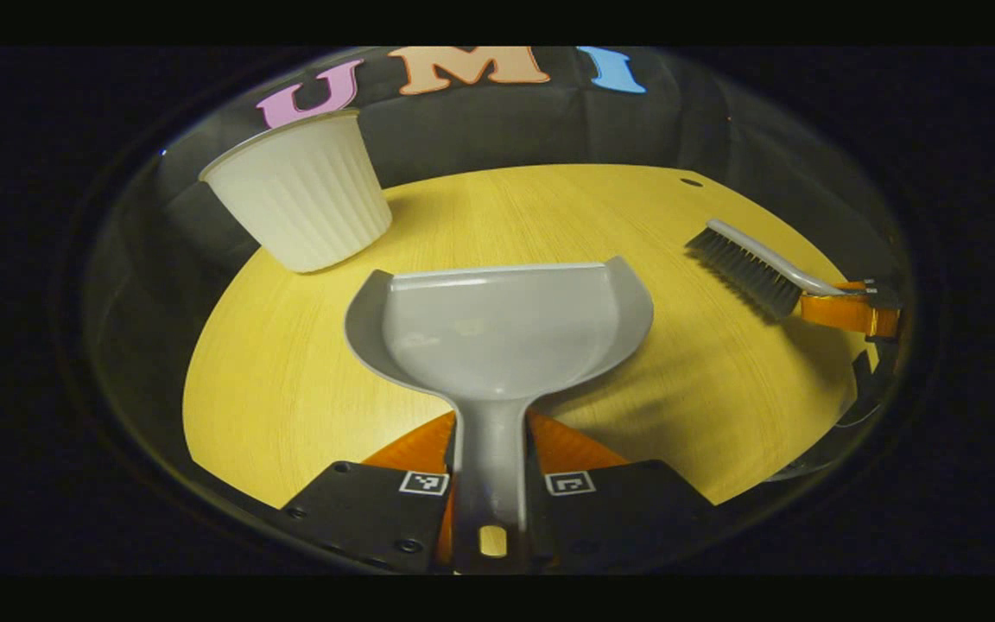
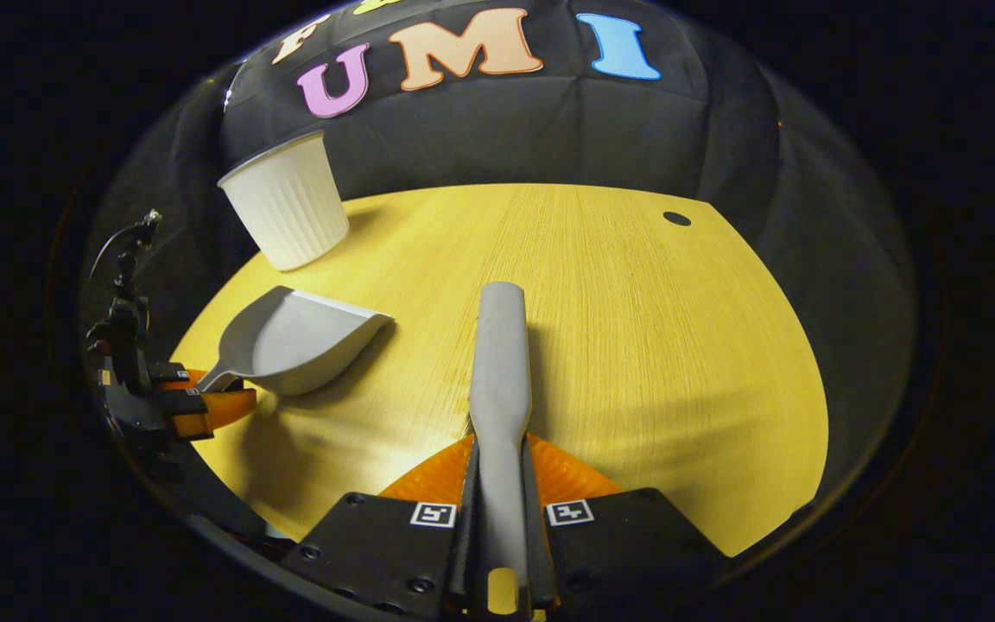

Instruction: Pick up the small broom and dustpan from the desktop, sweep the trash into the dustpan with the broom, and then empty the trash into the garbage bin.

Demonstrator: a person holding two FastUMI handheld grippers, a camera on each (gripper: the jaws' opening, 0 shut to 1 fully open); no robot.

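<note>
On desktop (image 2: 636,345): bin (image 1: 303,194) upright | left tongs (image 1: 491,449) clamp dustpan (image 1: 506,333), pan bare | right tongs (image 2: 500,458) clamp broom (image 2: 499,363)

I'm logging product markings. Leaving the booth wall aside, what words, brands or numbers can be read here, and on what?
No readable text on the dustpan, broom, garbage bin or table.
The square markers by the jaws of the left gripper and right gripper: coded patterns, no words.
</note>
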